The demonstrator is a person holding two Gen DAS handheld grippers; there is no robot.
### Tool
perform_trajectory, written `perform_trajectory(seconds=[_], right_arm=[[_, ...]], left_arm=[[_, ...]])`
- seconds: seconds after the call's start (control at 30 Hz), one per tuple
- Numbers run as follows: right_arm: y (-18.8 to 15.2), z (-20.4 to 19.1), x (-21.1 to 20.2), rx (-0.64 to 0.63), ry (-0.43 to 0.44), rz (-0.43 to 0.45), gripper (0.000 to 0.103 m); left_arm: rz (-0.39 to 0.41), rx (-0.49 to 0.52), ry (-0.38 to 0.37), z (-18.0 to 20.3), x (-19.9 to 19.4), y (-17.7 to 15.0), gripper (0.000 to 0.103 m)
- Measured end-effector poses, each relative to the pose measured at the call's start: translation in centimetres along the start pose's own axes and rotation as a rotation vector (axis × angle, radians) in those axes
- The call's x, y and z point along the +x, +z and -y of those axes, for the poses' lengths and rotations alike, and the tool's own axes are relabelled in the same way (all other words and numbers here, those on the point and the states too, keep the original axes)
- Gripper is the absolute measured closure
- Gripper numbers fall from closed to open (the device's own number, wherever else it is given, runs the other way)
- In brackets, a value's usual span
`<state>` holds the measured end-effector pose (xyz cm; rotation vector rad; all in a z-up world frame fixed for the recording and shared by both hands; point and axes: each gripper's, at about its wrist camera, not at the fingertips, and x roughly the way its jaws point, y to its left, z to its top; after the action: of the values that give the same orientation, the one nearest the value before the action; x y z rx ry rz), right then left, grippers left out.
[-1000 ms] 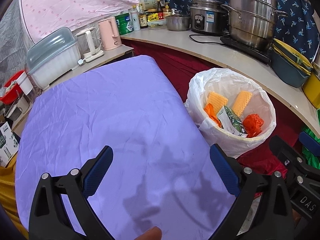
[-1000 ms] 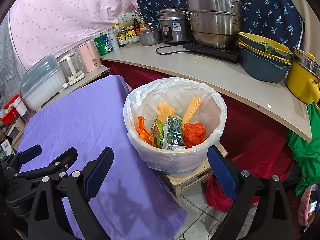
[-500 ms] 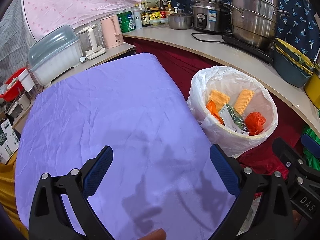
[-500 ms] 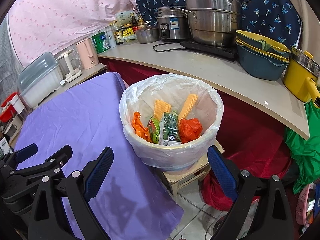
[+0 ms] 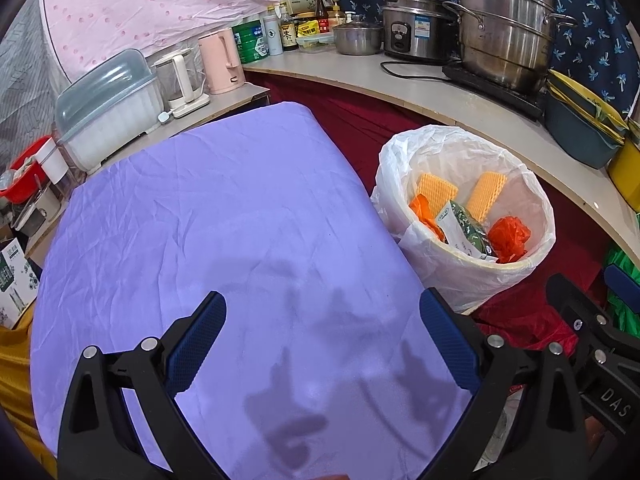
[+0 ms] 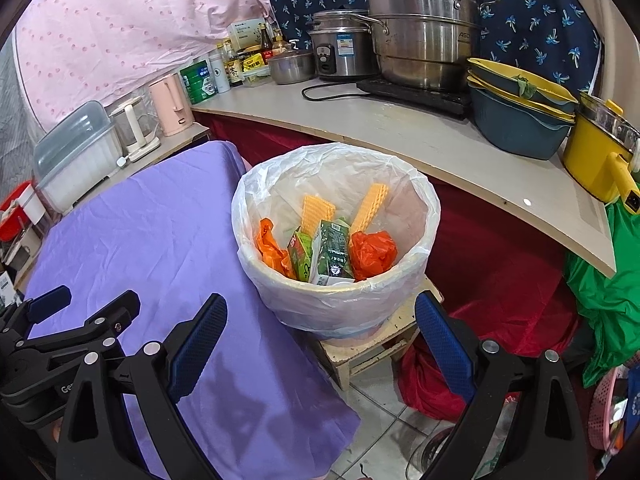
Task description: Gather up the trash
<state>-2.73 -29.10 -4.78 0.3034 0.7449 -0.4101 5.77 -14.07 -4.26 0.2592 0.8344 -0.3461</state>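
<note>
I hold both the left tool [image 5: 320,344] and right tool [image 6: 318,340] spread and carrying nothing, since the trash already sits in the lined bin [image 6: 340,304] beside the table [image 5: 220,220].

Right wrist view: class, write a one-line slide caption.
Open right hand-held gripper faces lined bin holding wrappers, beside purple cloth.

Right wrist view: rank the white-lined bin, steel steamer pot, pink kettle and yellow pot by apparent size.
1. white-lined bin, nearest the camera
2. steel steamer pot
3. yellow pot
4. pink kettle, farther back, so true size is unsure
</note>
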Motion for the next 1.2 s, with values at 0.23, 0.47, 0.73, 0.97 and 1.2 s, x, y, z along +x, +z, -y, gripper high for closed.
perform_trajectory(seconds=[0.23, 0.47, 0.73, 0.97, 1.2], right_arm=[[-0.18, -0.05, 0.1, -0.007, -0.01, -0.004, 0.012], [-0.36, 0.06, 0.3, -0.006, -0.007, -0.008, 0.012], [-0.39, 0.02, 0.29, -0.006, -0.007, -0.01, 0.012], [-0.52, -0.19, 0.68, -0.013, 0.003, -0.016, 0.012], [-0.41, -0.26, 0.84, -0.024, 0.011, -0.017, 0.012]], left_arm=[[-0.017, -0.004, -0.001, 0.0, 0.28, -0.3, 0.01], [-0.023, 0.003, -0.001, 0.16, 0.32, -0.45, 0.01], [-0.031, -0.002, 0.006, 0.33, 0.47, -0.43, 0.01], [-0.032, -0.003, 0.011, 0.27, 0.42, -0.53, 0.01], [-0.034, -0.01, 0.014, -0.04, 0.42, -0.71, 0.01]])
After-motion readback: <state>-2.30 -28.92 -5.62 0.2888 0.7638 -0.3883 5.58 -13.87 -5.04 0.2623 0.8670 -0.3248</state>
